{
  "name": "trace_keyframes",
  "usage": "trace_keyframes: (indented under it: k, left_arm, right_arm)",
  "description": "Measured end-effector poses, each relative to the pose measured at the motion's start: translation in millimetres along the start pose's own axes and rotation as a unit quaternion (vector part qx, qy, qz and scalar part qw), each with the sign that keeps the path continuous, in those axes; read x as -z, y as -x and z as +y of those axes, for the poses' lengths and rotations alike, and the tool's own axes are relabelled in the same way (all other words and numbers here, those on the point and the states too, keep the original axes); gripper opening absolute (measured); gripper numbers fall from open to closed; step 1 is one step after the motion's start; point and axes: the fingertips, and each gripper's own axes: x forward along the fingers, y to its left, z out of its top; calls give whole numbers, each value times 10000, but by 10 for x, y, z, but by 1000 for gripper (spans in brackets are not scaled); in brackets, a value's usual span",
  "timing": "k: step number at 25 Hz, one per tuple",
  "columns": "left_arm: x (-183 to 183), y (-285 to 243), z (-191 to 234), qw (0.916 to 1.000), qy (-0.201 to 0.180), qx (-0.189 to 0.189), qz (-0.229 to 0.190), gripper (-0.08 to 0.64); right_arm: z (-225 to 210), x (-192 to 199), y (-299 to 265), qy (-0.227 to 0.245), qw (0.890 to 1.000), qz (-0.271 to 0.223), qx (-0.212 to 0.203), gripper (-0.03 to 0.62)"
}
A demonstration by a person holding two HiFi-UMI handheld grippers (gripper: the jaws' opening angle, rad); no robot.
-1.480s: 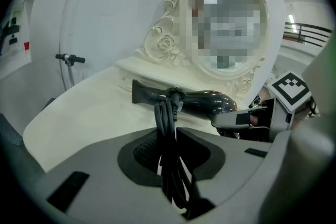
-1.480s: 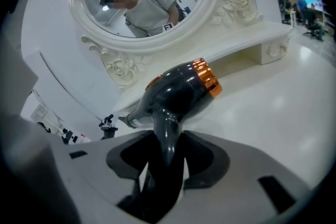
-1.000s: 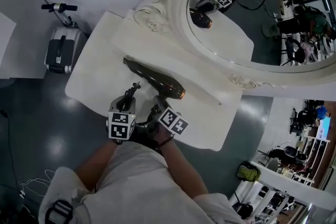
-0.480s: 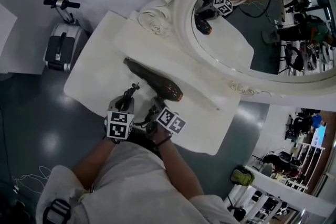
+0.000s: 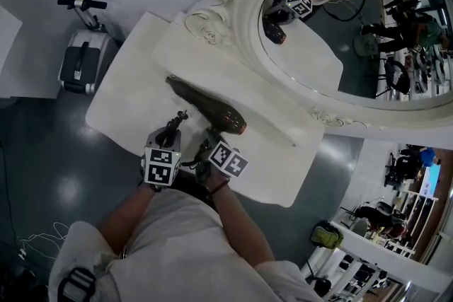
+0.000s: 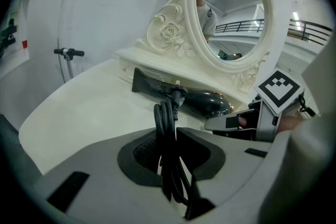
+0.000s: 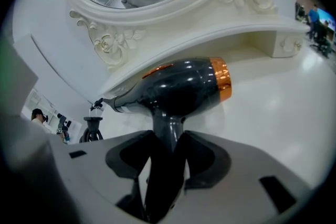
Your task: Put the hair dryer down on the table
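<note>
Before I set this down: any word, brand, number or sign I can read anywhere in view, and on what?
No text reads clearly in any view.
Hair dryer: glossy dark body with an orange ring, no brand or label legible.
Marker cubes: black-and-white square patterns only, no letters or numbers.
Wall sheet with a red patch, at the far left of the left gripper view: too small and blurred to read.

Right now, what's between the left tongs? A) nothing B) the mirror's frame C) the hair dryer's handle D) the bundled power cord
D: the left gripper view shows the left tongs shut on the looped black power cord, while the hair dryer is held by its handle in the right tongs.
</note>
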Motion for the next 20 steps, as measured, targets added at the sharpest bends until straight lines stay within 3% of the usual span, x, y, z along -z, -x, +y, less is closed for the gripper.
trace_keyframes:
  k: [12,20]
  left_arm:
    - [25,-11,8,10000,-63,-10,-17,77]
    - [34,-14,18,9998,-45,49,174,77]
  right_arm:
    - [-7,46,-59,116,9999,26,35,198]
    - [24,34,-50,483,9987,74,172,201]
